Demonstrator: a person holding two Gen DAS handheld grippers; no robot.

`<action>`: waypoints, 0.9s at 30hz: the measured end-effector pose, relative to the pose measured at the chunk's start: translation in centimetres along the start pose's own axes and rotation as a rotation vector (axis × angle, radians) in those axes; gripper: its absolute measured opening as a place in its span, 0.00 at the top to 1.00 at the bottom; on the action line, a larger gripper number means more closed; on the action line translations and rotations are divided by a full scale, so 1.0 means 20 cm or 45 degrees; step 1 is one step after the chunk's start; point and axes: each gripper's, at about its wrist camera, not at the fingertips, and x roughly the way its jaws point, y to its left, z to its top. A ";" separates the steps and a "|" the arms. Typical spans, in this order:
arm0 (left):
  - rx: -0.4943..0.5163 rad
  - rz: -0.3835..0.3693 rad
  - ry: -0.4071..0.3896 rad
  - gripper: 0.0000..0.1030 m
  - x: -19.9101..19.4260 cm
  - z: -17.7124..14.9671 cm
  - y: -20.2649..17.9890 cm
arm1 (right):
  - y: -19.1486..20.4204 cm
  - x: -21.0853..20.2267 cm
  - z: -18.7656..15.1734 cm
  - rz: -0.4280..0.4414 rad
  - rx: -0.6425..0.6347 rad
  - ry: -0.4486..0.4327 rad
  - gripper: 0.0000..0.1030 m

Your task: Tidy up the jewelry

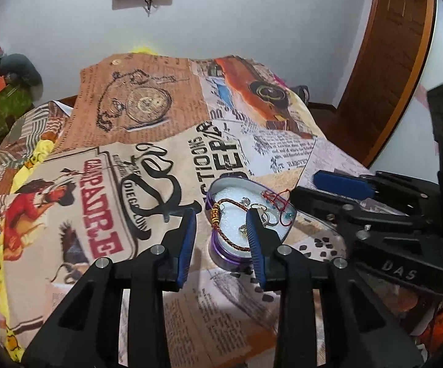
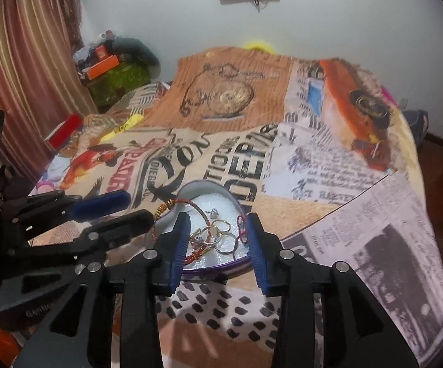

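A purple heart-shaped tin (image 1: 221, 253) with white padding lies on the printed bedspread; it also shows in the right wrist view (image 2: 230, 197). Inside lie a red-and-gold thread bracelet (image 1: 221, 213), several rings (image 2: 218, 233) and a red thread piece (image 1: 278, 197). My left gripper (image 1: 221, 224) is open and hovers over the tin's left half. My right gripper (image 2: 217, 225) is open and hovers over the tin's near part, its fingers straddling the rings. Each gripper shows in the other's view, left (image 2: 99, 211) and right (image 1: 344, 190), close beside the tin.
The bedspread (image 1: 148, 141) with newspaper prints covers the bed. A pile of boxes and clothes (image 2: 111, 61) stands at the back left by a striped curtain (image 2: 22, 70). A wooden door (image 1: 387, 61) is at the right. A red box (image 2: 65, 130) lies at the bed's left edge.
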 end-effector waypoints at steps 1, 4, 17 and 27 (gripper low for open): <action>-0.002 0.005 -0.009 0.68 -0.03 0.00 0.00 | 0.01 -0.03 0.01 -0.009 -0.004 -0.013 0.67; -0.006 0.014 -0.057 0.68 -0.15 0.02 0.00 | 0.03 -0.15 0.03 -0.024 -0.012 -0.070 0.67; 0.058 0.088 -0.538 0.68 -1.09 0.05 -0.21 | 0.31 -1.01 0.04 -0.134 -0.099 -0.531 0.67; 0.079 0.150 -0.881 0.36 -1.67 -0.20 -0.37 | 0.55 -1.58 -0.17 -0.235 -0.089 -0.930 0.28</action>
